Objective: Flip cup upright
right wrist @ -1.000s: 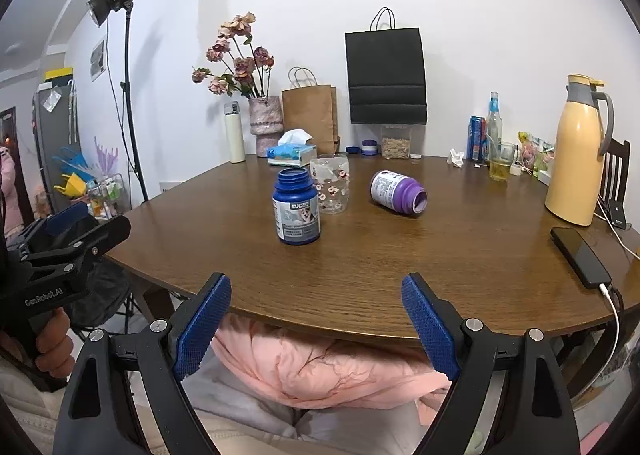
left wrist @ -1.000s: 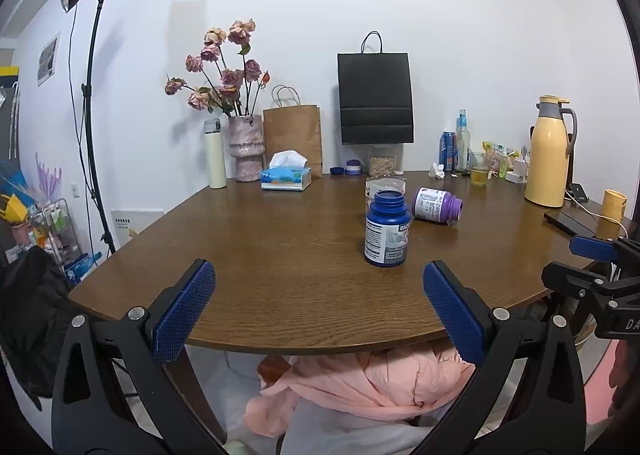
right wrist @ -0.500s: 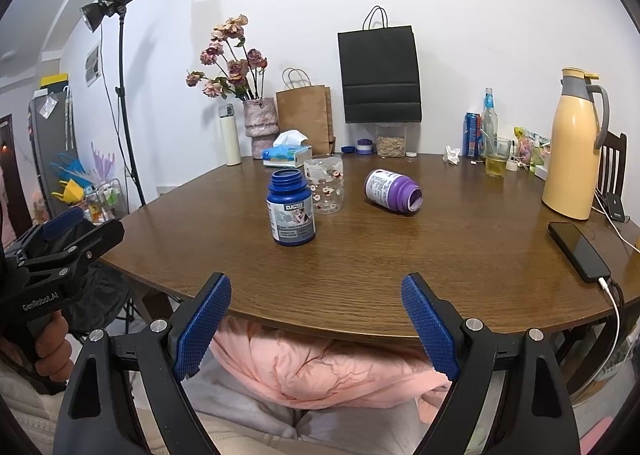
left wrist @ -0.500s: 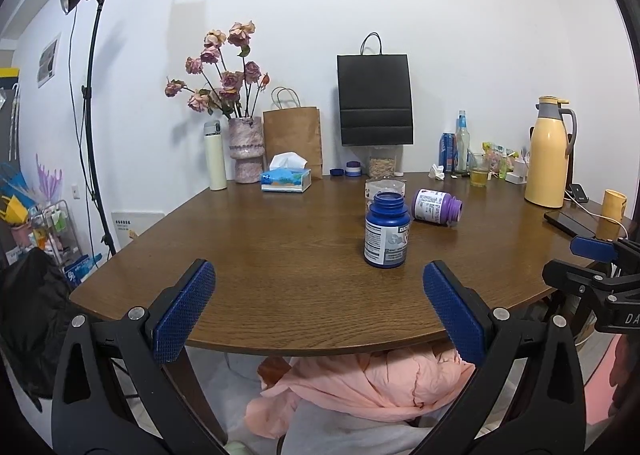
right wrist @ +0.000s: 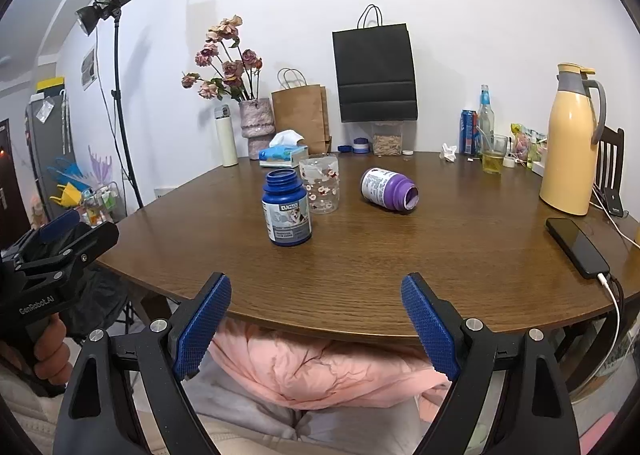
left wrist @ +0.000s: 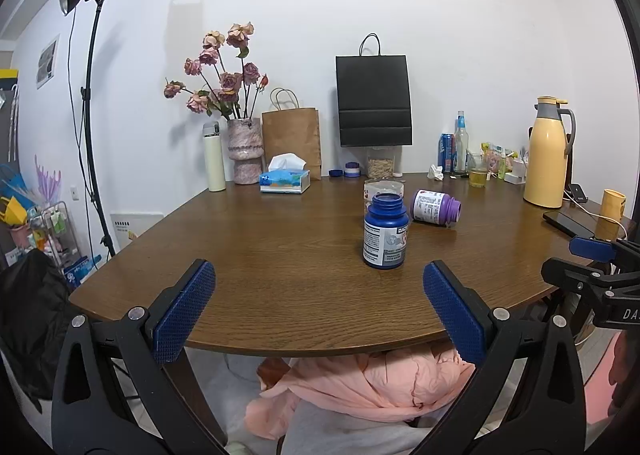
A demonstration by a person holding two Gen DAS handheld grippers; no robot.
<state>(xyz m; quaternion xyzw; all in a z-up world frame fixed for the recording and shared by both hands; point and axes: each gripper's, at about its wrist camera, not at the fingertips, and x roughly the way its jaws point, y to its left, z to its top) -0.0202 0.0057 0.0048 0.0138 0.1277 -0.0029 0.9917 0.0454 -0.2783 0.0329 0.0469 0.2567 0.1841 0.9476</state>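
A clear cup with a red flower print stands on the brown table, seemingly mouth down; in the left wrist view it is half hidden behind a blue bottle. The blue bottle stands upright without a lid. A purple bottle lies on its side to the right of the cup. My left gripper is open and empty at the table's near edge. My right gripper is open and empty, also at the near edge.
A yellow thermos jug, a black phone on a cable, a glass of yellow drink, a tissue box, a flower vase and paper bags stand along the table's back and right.
Both grippers shifted slightly; the right wrist view has moved a little closer to the table and bottles. Nothing on the table has moved.
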